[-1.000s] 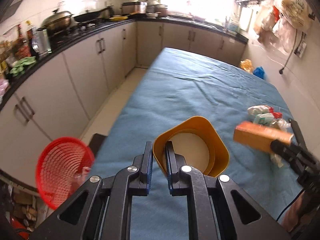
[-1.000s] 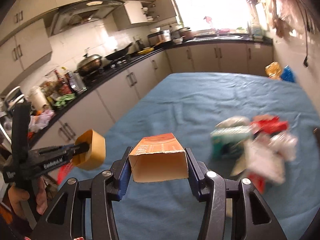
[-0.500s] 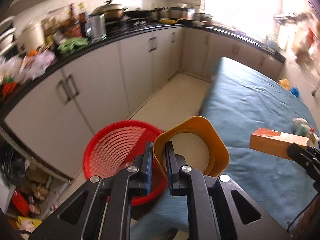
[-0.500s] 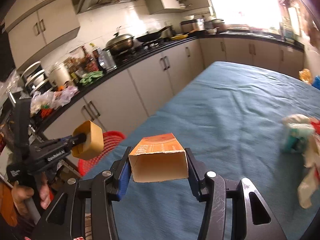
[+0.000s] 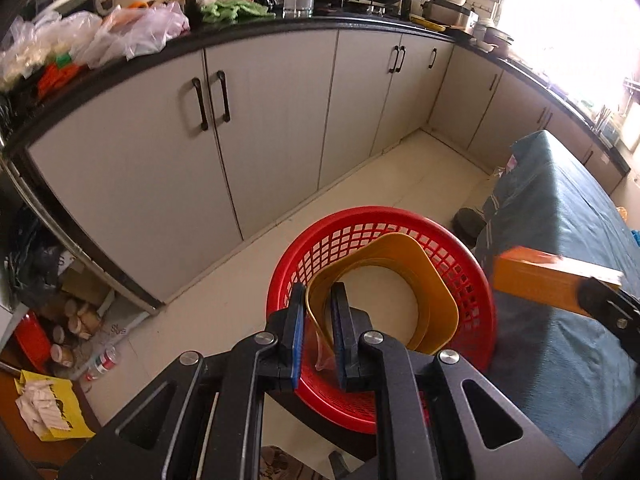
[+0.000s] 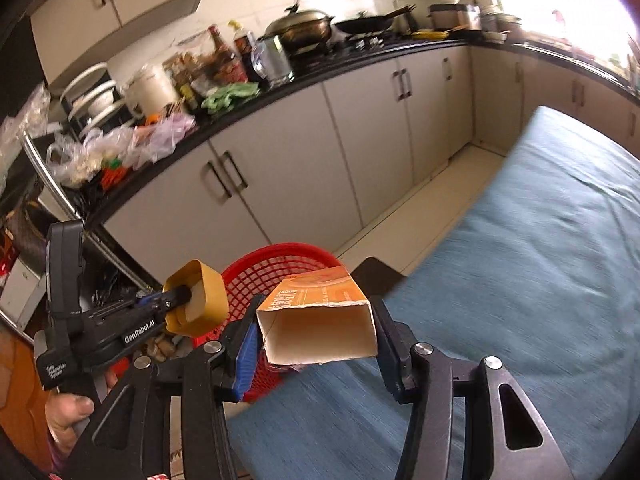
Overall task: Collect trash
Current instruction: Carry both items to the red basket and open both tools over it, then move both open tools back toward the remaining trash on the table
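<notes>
My left gripper [image 5: 317,326] is shut on the rim of a yellow paper cup [image 5: 384,292] and holds it over a red mesh basket [image 5: 476,308] that stands beside the table's near corner. The cup [image 6: 198,304] and basket [image 6: 276,272] also show in the right wrist view. My right gripper [image 6: 316,336] is shut on an open orange carton [image 6: 320,316], held over the table edge just right of the basket. The carton also shows in the left wrist view [image 5: 548,280].
A table under blue cloth [image 6: 520,280] fills the right. Grey cabinets [image 5: 280,120] under a black counter with bags, bottles and pans run along the left. Boxes, cans and yellow paper [image 5: 52,408] lie on the floor at lower left.
Both grippers swung left, away from the table. The cup now hangs over the red basket, and the carton has come to the table edge beside it. The trash pile has left view.
</notes>
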A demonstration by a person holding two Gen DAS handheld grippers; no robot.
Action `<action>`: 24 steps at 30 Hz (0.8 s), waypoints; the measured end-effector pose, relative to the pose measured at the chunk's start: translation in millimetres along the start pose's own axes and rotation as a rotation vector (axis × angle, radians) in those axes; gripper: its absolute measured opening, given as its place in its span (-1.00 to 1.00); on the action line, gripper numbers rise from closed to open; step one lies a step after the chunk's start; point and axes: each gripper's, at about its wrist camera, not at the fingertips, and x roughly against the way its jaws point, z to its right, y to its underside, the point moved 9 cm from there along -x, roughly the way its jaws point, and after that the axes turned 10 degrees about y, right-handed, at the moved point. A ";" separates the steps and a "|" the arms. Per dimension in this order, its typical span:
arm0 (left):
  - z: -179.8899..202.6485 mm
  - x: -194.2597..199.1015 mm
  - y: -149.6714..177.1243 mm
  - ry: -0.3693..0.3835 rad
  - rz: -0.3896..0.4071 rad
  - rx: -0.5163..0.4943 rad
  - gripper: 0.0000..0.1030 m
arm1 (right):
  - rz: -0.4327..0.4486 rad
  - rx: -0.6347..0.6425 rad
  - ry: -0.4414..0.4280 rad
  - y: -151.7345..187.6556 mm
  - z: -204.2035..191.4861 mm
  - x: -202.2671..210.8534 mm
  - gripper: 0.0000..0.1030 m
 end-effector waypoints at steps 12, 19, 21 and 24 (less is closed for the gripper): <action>16.5 11.1 -7.1 -0.039 0.057 -0.068 0.20 | -0.029 -0.052 -0.034 -4.9 -6.1 -21.8 0.38; 43.3 27.0 -5.0 -0.088 0.100 -0.137 0.30 | -0.001 -0.109 -0.011 1.5 24.3 3.7 0.42; 52.4 30.7 -4.9 -0.098 0.111 -0.160 0.30 | 0.006 -0.112 0.002 5.5 32.2 11.2 0.43; 63.5 35.4 -3.8 -0.106 0.124 -0.185 0.31 | 0.014 -0.116 0.029 12.8 43.6 22.2 0.43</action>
